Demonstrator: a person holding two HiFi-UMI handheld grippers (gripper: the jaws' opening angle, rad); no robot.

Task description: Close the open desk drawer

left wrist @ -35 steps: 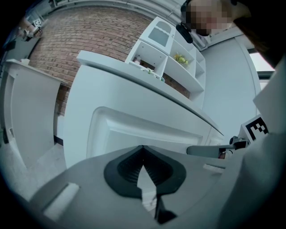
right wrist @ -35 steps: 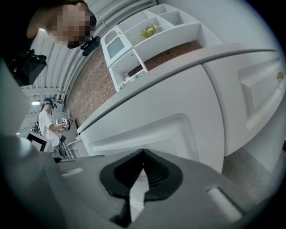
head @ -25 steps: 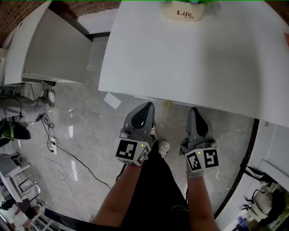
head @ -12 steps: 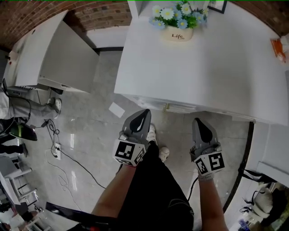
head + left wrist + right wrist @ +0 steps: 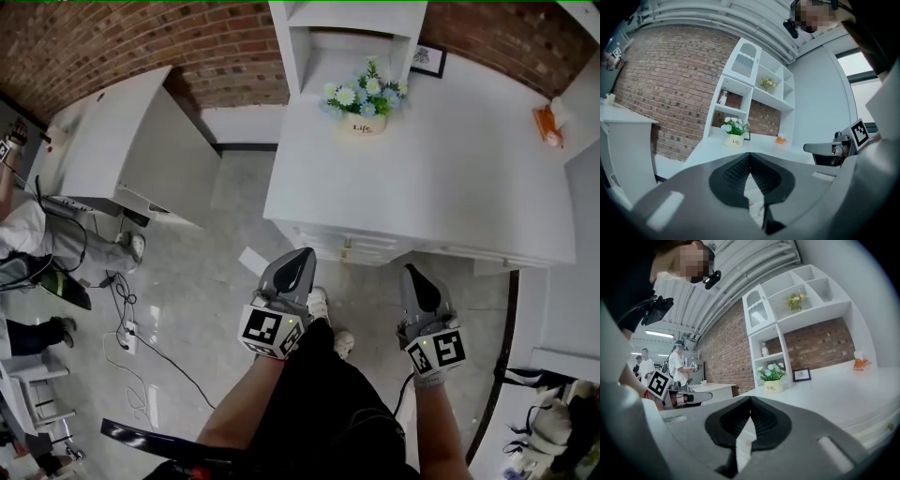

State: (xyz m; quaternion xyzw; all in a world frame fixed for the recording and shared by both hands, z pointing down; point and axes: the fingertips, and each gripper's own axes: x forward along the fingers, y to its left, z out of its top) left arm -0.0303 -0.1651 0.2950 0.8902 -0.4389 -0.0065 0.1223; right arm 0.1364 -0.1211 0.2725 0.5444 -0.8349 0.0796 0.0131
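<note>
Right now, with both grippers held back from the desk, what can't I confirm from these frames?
- Desk drawer: the head view shows only a sliver of its front under the desk top, so how far out it stands is unclear.
- Gripper views: the shut left gripper and right gripper each cover most of that front.
- Orange object on the desk: too small to name.

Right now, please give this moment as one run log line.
left tongs: shut, empty | right tongs: shut, empty | white desk drawer: untouched, tongs short of it

Desk [image 5: 450, 178] — smooth matt white; floor [image 5: 197, 309] glossy (tile); wall [image 5: 141, 47] rough brick
</note>
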